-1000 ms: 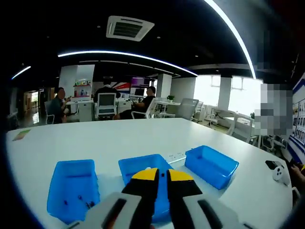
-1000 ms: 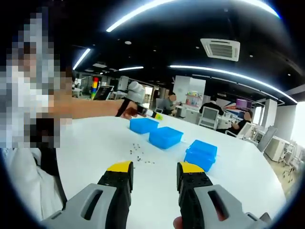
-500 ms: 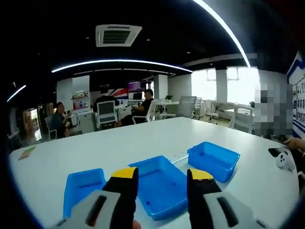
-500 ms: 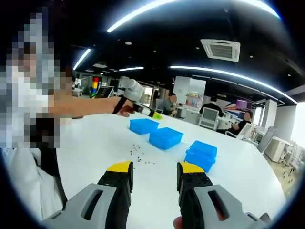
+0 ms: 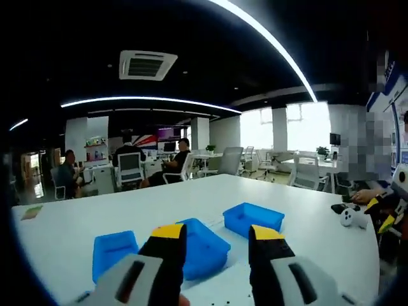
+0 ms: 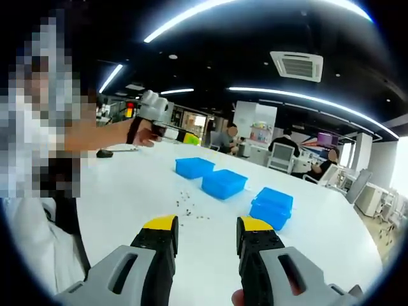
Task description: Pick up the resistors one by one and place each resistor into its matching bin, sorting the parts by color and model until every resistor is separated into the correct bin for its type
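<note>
Three blue bins [image 6: 221, 183] (resistors [image 6: 187, 207] beside), grippers [image 6: 207, 231] open

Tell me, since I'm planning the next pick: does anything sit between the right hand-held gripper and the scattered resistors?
Nothing visible does. Bare white table lies between the right hand-held gripper and the resistors.

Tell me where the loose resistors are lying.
In the right gripper view, the resistors lie scattered on the white table, just ahead of the right claw and short of the blue bins.
</note>
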### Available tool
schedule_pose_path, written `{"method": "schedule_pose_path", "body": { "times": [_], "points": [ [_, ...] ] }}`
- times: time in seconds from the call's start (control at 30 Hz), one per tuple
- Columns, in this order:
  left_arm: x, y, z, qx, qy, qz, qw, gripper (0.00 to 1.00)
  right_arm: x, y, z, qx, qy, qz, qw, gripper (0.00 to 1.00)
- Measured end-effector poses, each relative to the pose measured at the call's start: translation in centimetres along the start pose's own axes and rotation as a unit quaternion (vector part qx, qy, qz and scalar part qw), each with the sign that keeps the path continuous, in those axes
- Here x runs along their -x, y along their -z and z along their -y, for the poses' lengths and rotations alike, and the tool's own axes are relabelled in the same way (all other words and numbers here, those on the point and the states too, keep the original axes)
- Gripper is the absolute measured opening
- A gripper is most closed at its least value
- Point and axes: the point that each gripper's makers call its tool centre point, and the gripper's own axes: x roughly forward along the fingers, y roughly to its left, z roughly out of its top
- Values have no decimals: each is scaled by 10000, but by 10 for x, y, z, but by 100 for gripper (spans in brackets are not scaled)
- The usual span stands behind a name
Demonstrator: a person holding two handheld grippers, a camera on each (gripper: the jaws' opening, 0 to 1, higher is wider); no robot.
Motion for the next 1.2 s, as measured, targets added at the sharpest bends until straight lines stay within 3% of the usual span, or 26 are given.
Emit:
{"method": "schedule_pose_path", "body": {
  "times": [0.2, 0.4, 0.7, 0.9, 1.07, 1.2],
  "points": [
    [48, -2, 27, 390, 244, 382, 9982, 40, -1, 1, 0, -4, -10, -10, 10000, 38],
    [88, 18, 52, 465, 373, 432, 9973, 40, 1, 1, 2, -13, 6, -5, 10000, 38],
    [128, 50, 65, 495, 434, 439, 9969, 40, 1, 1, 1, -13, -24, -17, 10000, 38],
    [134, 66, 53, 439, 274, 275, 9983, 40, 1, 3, 1, -22, -29, -34, 10000, 38],
    [125, 66, 51, 271, 260, 118, 9992, 37, 1, 3, 0, -12, -37, -39, 10000, 38],
    [115, 61, 51, -115, 252, -40, 9996, 32, 2, 4, 2, -22, -19, -44, 10000, 38]
  ]
}}
